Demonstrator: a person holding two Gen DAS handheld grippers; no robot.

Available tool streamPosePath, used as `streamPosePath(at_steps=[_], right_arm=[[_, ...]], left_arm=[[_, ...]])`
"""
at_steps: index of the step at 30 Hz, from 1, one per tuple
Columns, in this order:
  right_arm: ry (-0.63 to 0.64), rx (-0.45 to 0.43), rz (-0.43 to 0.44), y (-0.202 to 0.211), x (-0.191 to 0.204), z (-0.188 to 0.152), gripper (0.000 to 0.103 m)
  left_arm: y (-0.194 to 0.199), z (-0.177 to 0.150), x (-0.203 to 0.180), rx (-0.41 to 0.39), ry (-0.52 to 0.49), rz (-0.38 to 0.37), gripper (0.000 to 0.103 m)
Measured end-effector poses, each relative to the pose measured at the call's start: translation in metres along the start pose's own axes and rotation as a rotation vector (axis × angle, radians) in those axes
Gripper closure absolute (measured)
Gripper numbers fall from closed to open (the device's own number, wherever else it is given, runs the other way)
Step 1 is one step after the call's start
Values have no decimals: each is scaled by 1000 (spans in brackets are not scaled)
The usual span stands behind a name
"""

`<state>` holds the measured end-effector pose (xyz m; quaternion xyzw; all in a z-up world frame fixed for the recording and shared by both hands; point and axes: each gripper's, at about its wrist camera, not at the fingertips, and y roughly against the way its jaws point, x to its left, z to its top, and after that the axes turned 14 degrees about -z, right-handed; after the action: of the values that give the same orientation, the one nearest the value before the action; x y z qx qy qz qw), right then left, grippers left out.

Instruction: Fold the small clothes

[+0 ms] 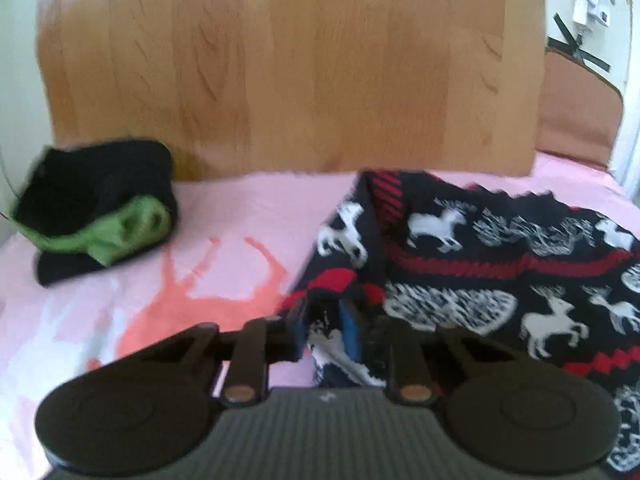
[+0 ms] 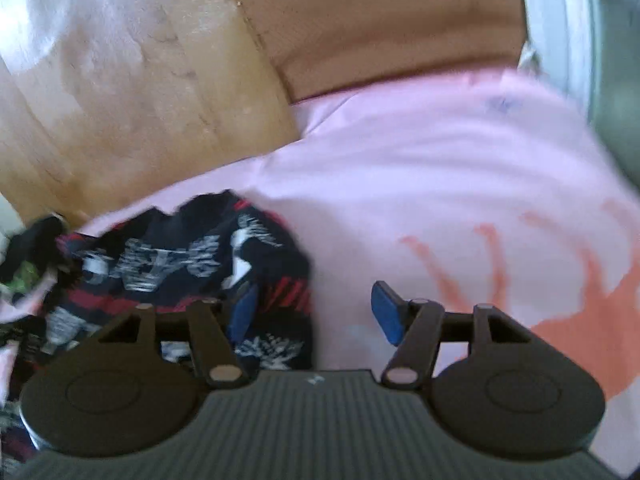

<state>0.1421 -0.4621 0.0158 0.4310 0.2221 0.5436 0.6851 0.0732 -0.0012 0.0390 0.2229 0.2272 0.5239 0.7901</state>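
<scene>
A dark knitted sweater (image 1: 480, 256) with white reindeer, hearts and red stripes lies on the pink bedsheet (image 1: 224, 220). My left gripper (image 1: 334, 332) is shut on the sweater's near left corner, and the cloth bunches between its blue pads. In the right wrist view the same sweater (image 2: 180, 264) lies at the lower left. My right gripper (image 2: 316, 316) is open and empty at the sweater's right edge; its left pad (image 2: 244, 312) is over the cloth, its right pad (image 2: 386, 312) over bare sheet. Both views are blurred.
A folded black and green garment (image 1: 100, 212) sits on the sheet at the far left. A wooden headboard (image 1: 288, 68) stands behind the bed, with a brown padded panel (image 2: 380, 28) beside it. The sheet has orange prints (image 2: 580, 320).
</scene>
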Motion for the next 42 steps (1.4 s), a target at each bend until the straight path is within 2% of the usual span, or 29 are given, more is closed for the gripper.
streamPosePath(at_steps=[1,2,3,4,6,7,9,10,11,12,13,15,16,18,21,23,24,25,26,27,28,30,32,34,36,38,39,41,42], right_arm=[[9,4,40,-3,8,-1,80],[37,5,78,-6,14,1,90],[61,-3,89,-8,21,5,89],[93,-19,75,-8,32,6,89],[166,-51,58,-9,52,6,89],[186,-60,49,-10,57,6,85],[187,-68,38,-13,61,8,77],[171,-70,41,-16,60,12,65],[146,-78,44,-17,57,17,59],[122,-95,49,-16,52,22,52],[95,-106,56,-17,52,27,51],[67,-100,101,-26,52,42,49],[69,-93,122,-33,52,49,46],[88,-70,127,-52,59,60,42],[122,-26,140,-79,71,69,40],[143,13,162,-94,77,70,40],[165,36,177,-100,79,69,40],[197,52,177,-104,86,65,46],[252,39,149,-105,95,59,56],[315,-5,111,-101,102,55,84],[356,-43,97,-95,109,52,95],[362,-139,87,-79,114,53,95],[349,-233,97,-64,120,60,95],[318,-291,137,-55,127,69,95],[299,-323,159,-55,138,72,95],[338,-307,120,-72,155,67,95],[381,-293,61,-83,165,61,93],[474,-158,-55,-112,178,55,91],[466,-106,-65,-116,174,56,91]], left_arm=[[7,1,3,-28,-4,62,88],[16,2,11,-57,8,118,88],[27,4,26,-73,55,142,90],[35,5,42,-77,132,159,102],[48,3,68,-79,235,304,101],[54,1,78,-75,265,319,101],[63,1,88,-70,332,254,100],[66,4,84,-81,322,216,99],[66,9,77,-88,283,205,92],[63,16,66,-91,224,203,81],[57,24,52,-91,155,191,73],[35,43,23,-84,23,129,43],[24,51,10,-82,-36,93,36],[-7,68,-15,-69,-151,31,0],[-60,81,-42,-33,-281,14,0],[-90,83,-53,15,-320,0,1],[-105,82,-56,44,-329,-7,12],[-116,78,-59,81,-344,-11,29],[-130,73,-62,141,-364,5,79],[-142,68,-64,203,-375,44,93],[-140,64,-68,179,-394,64,93],[-127,65,-71,133,-390,84,94],[-105,73,-67,53,-337,109,94],[-78,84,-59,-55,-253,155,94],[-66,90,-52,-115,-177,222,94],[-78,86,-51,-84,-160,286,90],[-92,80,-52,-22,-194,312,84],[-120,61,-56,135,-287,352,76],[-122,50,-59,162,-324,378,76]])
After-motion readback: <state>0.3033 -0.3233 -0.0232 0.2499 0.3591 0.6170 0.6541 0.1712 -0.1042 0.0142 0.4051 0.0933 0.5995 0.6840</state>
